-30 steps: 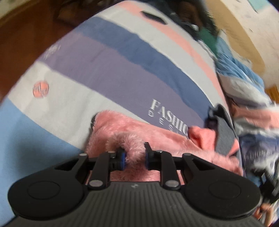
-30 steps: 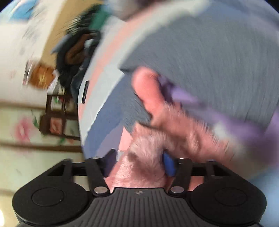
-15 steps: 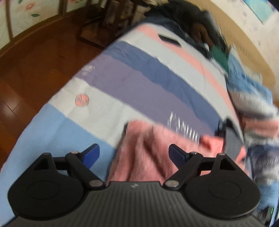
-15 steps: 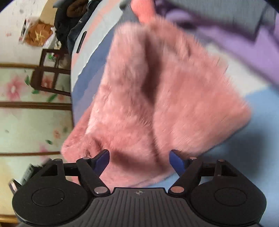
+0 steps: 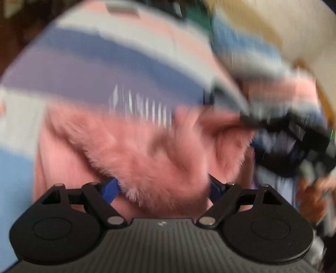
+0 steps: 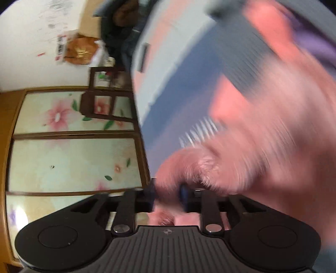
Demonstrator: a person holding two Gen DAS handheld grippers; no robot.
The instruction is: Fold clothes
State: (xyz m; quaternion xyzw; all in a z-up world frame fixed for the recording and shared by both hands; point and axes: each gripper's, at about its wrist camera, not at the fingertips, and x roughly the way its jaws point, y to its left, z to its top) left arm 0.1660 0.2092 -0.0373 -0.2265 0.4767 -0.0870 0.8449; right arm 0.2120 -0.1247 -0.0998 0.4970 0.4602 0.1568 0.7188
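A fuzzy pink garment [image 5: 147, 151] lies on the striped bedspread [image 5: 94, 63], bunched up right in front of my left gripper [image 5: 163, 189]. That gripper is open wide, with the pink pile sitting loosely between its blue pads [image 5: 110, 189]. In the right wrist view my right gripper [image 6: 168, 191] is shut on a fold of the same pink garment [image 6: 262, 157], which stretches away to the right over the bedspread [image 6: 178, 73]. Both views are blurred by motion. The right tool's black body [image 5: 294, 145] shows at the garment's right edge, with a hand [image 5: 310, 199] below it.
A heap of other clothes [image 5: 241, 46] lies at the far right of the bed. Beyond the bed's edge stand a dark wooden rack [image 6: 105, 94] and flowered sliding panels [image 6: 73, 163]. Dark clothing [image 6: 119, 19] is piled at the bed's far end.
Both grippers let go of the pink garment half a second ago. The right one has since shut on a fold of it again; the left stays open and has moved in closer.
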